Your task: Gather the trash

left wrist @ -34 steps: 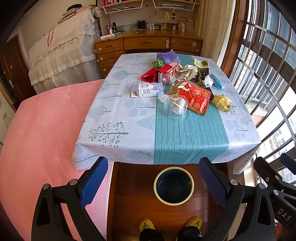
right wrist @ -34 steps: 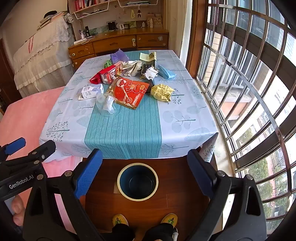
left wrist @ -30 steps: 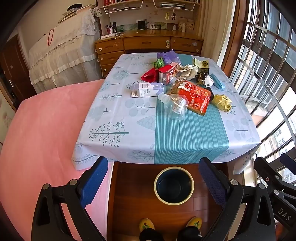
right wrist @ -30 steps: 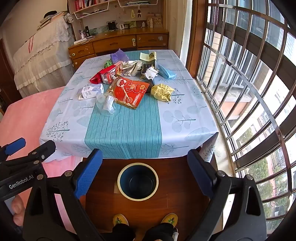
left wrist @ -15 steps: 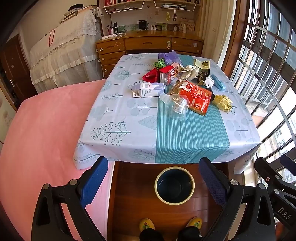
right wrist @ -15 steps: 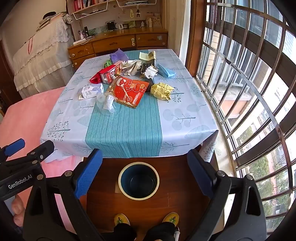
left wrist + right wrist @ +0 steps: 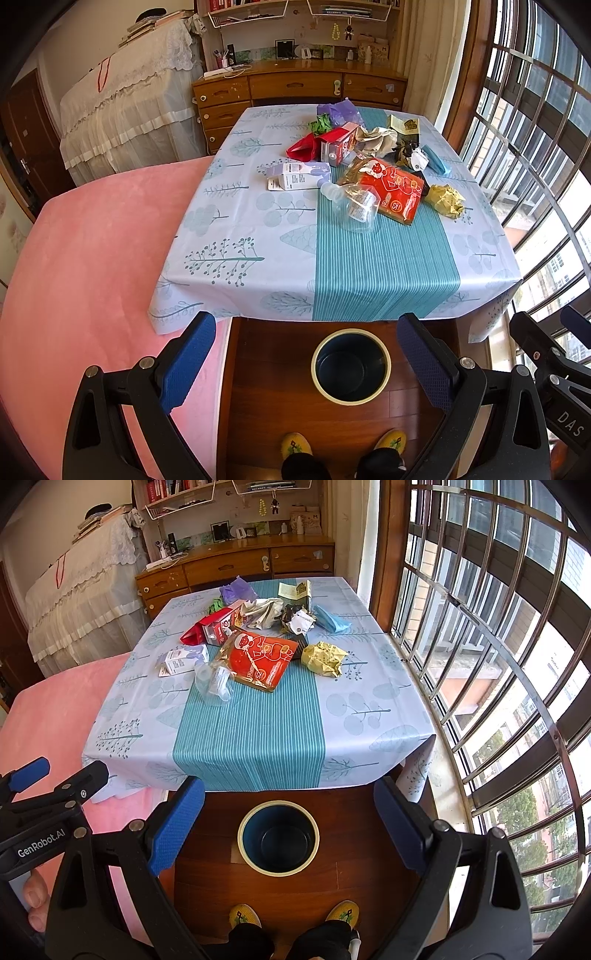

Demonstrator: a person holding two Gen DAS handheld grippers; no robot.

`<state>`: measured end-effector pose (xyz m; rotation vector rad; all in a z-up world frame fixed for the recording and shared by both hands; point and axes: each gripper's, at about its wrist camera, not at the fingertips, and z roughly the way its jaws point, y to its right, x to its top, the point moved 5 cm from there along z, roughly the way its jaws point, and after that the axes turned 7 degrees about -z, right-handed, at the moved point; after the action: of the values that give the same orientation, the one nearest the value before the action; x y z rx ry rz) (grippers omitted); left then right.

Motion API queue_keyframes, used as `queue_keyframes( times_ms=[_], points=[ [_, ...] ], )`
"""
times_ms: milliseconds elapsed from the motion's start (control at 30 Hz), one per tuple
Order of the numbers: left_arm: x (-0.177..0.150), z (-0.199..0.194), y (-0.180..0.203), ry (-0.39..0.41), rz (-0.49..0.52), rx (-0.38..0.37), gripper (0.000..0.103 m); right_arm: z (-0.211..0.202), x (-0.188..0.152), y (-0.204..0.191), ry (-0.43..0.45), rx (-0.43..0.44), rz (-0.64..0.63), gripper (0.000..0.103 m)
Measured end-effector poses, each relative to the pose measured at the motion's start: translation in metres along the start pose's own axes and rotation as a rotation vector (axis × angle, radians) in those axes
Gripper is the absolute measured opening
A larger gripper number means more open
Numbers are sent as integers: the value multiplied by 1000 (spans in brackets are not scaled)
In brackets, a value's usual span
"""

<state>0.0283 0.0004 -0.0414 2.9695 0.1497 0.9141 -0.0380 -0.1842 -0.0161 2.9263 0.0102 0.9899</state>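
A pile of trash lies on the far half of the table (image 7: 384, 269): a red snack bag (image 7: 391, 190), a clear plastic bottle (image 7: 354, 208), a white carton (image 7: 299, 175), a red box (image 7: 338, 147), a crumpled yellow wrapper (image 7: 445, 199) and more. The same red bag (image 7: 264, 659) and yellow wrapper (image 7: 323, 657) show in the right wrist view. A dark bin with a cream rim (image 7: 351, 365) stands on the floor before the table, also seen in the right wrist view (image 7: 278, 838). My left gripper (image 7: 306, 358) and right gripper (image 7: 288, 823) are open and empty above the bin.
A pink bed (image 7: 81, 266) lies left of the table. A barred window (image 7: 498, 646) runs along the right. A wooden dresser (image 7: 295, 88) stands behind the table. The person's feet (image 7: 291, 915) stand on the wood floor near the bin.
Both views have shifted very slightly toward the table; the grippers stay open and nothing on the table has moved.
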Motion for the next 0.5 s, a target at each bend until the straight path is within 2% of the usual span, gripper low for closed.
queue_keyframes(
  times_ms=[500],
  points=[
    [-5, -1, -6, 0, 2, 0, 98, 0, -1, -5, -2, 4, 1, 92]
  ],
)
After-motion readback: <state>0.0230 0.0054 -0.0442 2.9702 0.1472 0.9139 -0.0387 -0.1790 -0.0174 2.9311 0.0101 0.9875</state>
